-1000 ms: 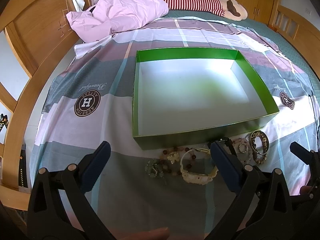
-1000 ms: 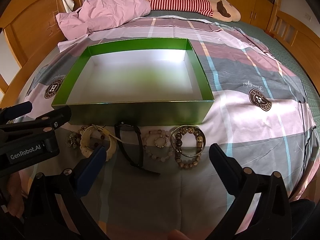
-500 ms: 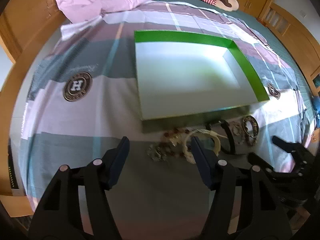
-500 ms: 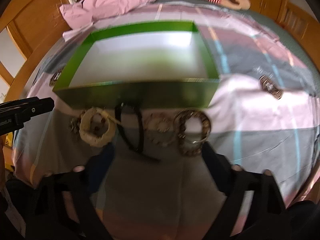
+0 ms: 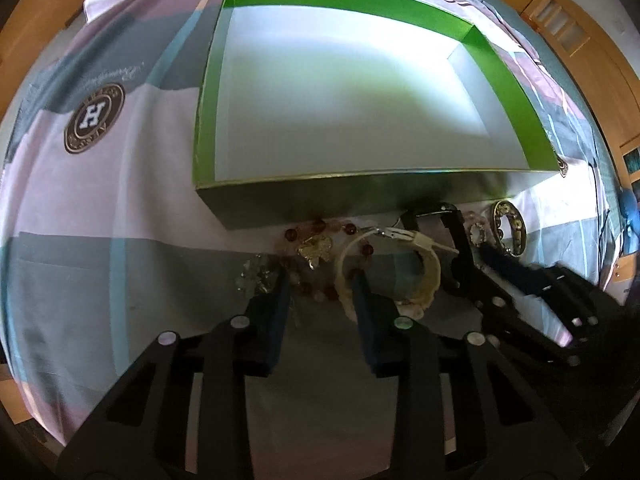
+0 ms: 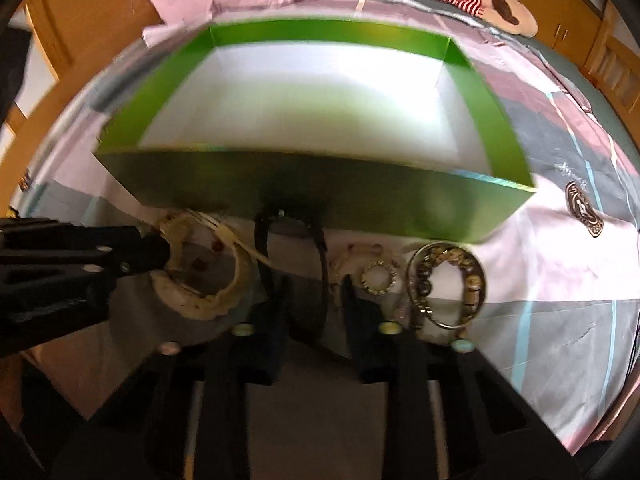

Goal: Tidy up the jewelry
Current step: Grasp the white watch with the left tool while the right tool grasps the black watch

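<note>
On the bed, near the green box, we see our left tongs, just narrowing, straddle the red beads by the cream bracelet, while our right tongs, also narrowing, straddle the black band.

An open green box with a pale, bare floor sits on the bed, jewelry strung along its near wall at 6 o'clock. From 9 toward 3 o'clock in the right wrist view: a red bead string, a cream bracelet, a black band, a small beaded ring and a brown bead bracelet, all lying flat.
</note>
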{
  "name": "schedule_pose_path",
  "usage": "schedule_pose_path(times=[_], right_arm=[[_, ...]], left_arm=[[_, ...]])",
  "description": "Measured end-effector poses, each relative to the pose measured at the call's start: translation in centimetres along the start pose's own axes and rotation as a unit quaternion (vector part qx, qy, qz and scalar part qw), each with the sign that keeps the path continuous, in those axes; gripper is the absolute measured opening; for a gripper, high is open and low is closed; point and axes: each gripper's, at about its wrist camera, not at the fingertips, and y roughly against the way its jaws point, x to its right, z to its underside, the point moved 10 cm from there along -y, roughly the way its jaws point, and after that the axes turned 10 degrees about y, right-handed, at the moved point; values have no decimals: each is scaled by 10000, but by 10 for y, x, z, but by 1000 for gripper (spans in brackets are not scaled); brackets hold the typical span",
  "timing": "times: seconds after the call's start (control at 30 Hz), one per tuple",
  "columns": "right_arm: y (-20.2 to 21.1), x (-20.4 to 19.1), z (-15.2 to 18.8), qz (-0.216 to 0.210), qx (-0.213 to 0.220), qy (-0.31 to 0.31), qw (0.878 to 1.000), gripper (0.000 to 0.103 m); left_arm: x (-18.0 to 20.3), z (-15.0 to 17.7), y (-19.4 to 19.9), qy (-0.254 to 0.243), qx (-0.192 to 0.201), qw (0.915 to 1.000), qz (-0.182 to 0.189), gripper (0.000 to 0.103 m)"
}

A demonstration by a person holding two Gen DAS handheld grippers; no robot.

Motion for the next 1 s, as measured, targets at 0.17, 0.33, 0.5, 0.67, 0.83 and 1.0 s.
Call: schedule_pose_path(times=[0.17, 0.33, 0.5, 0.67, 0.83, 1.0], right_arm=[[-2, 0, 8, -29, -35, 50, 10000, 2], [17, 16, 10, 74, 136, -38, 9999, 2], [26, 28, 15, 222, 146, -95, 9996, 2], [20, 26, 20, 187, 49, -160, 9997, 2], [11, 28, 27, 229, -61, -236, 9994, 19], [6, 28, 31, 191, -57, -214, 9996, 19]], left_arm=[[3, 1, -5, -54, -29, 10000, -46, 32], [7, 2, -5, -109, -4, 9999, -64, 32], [9, 2, -5, -120, 23, 9999, -57, 26], [8, 0, -9, -69, -11, 10000, -54, 29], [9, -3, -15, -3, -49, 10000, 0, 30], [10, -3, -15, -43, -72, 10000, -8, 15]])
